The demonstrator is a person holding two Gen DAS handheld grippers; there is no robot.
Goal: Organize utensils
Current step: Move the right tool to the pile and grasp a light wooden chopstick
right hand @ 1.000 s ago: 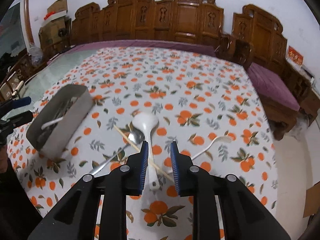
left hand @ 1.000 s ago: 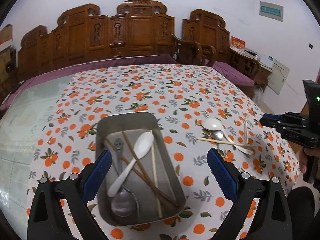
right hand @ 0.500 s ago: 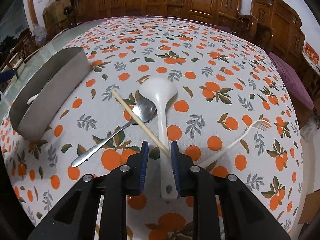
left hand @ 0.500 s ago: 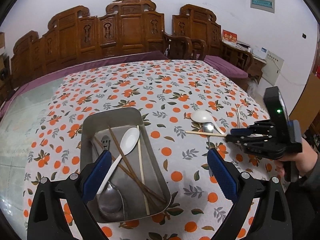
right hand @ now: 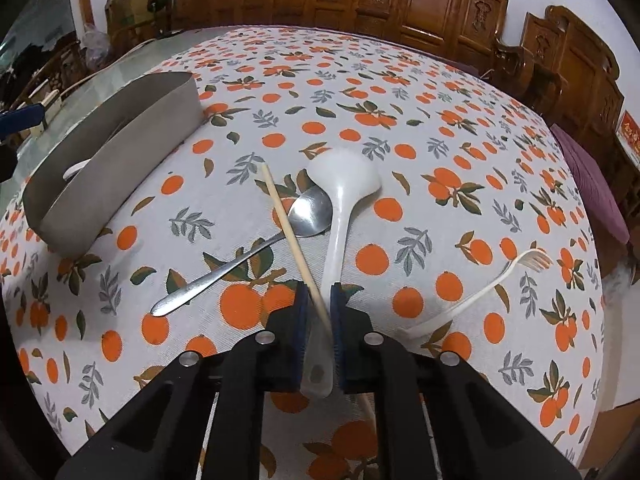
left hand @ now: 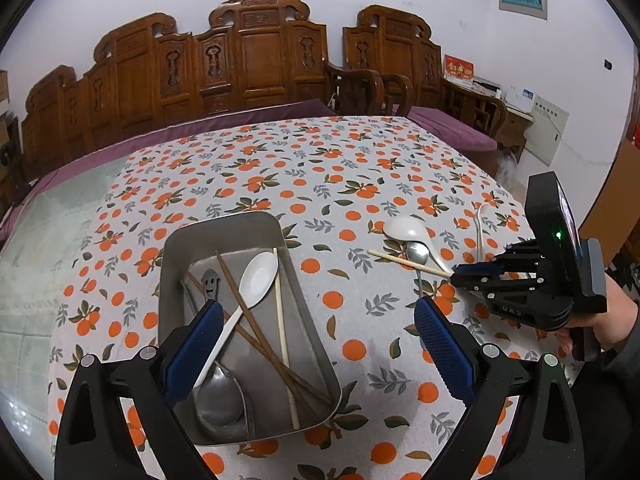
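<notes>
My right gripper (right hand: pixel 320 300) is down at the cloth, and its jaws are closing. The near end of a light wooden chopstick (right hand: pixel 284 216) and the handle of a white plastic spoon (right hand: pixel 344 184) lie in the narrow gap, and the pads do not visibly press on either. A metal spoon (right hand: pixel 310 212) lies under the chopstick. In the left wrist view the right gripper (left hand: pixel 456 272) meets the chopstick (left hand: pixel 408 262) end. My left gripper (left hand: pixel 318 306) hangs open and empty above the metal tray (left hand: pixel 224 224), which holds spoons and chopsticks.
A white plastic fork (right hand: pixel 480 292) lies to the right of the gripper, near the table's right edge. The tray's wall (right hand: pixel 120 148) stands at the left. Carved wooden chairs line the far side of the orange-patterned tablecloth (left hand: pixel 320 168).
My right gripper has come down onto the chopstick and the white spoon handle, and its jaws have narrowed around them. The left gripper has stayed over the tray.
</notes>
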